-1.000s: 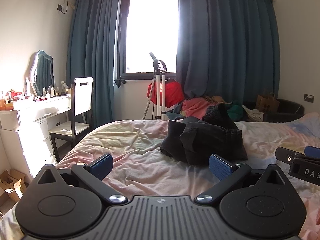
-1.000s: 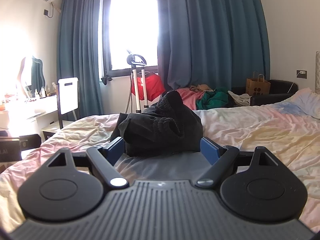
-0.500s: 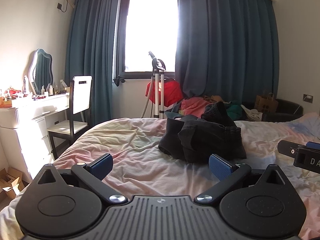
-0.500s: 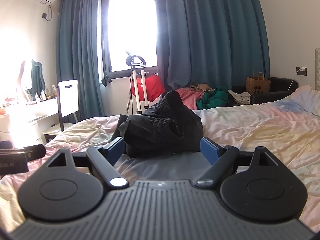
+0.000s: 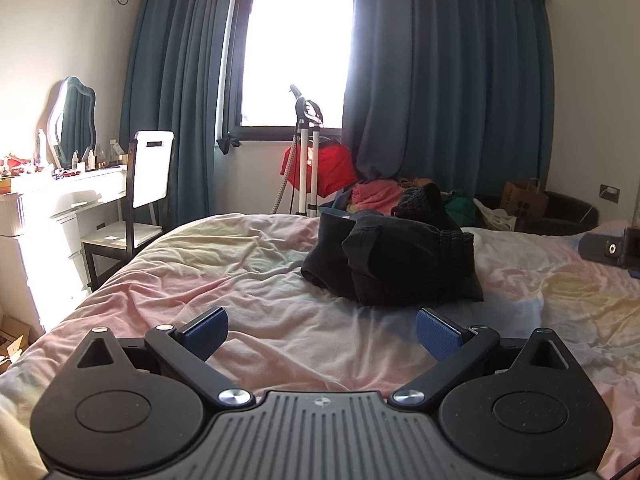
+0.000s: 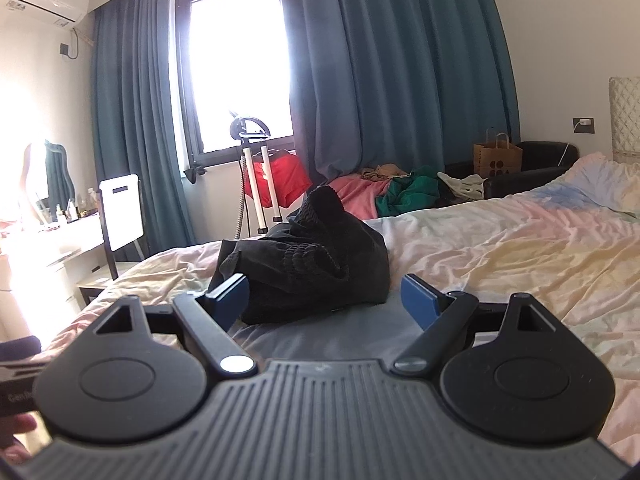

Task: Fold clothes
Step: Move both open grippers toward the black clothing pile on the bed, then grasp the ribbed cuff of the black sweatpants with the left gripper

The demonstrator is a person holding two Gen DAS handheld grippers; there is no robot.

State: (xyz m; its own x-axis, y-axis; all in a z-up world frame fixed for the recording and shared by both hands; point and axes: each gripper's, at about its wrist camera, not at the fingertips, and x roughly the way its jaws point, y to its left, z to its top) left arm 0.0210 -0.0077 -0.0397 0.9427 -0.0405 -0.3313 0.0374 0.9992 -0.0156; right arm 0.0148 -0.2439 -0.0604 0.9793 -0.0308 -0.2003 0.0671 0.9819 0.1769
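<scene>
A crumpled black garment (image 5: 396, 260) lies in a heap on the bed with pastel sheets (image 5: 240, 280); it also shows in the right wrist view (image 6: 312, 264). My left gripper (image 5: 322, 334) is open and empty, above the sheet, short of the garment and to its left. My right gripper (image 6: 326, 300) is open and empty, close in front of the garment, its blue pads on either side of the heap's near edge without touching it. Part of the right gripper (image 5: 608, 248) shows at the right edge of the left wrist view.
A white chair (image 5: 148, 184) and a dressing table with a mirror (image 5: 72, 128) stand left of the bed. A garment steamer stand (image 5: 308, 160) and a pile of coloured clothes (image 6: 384, 192) are beyond the far edge. A paper bag (image 6: 496, 158) sits on a dark armchair.
Both grippers have risen a little and tilted, so the garment sits lower in view. The right gripper has moved further right and up in the left wrist view. Both stay open.
</scene>
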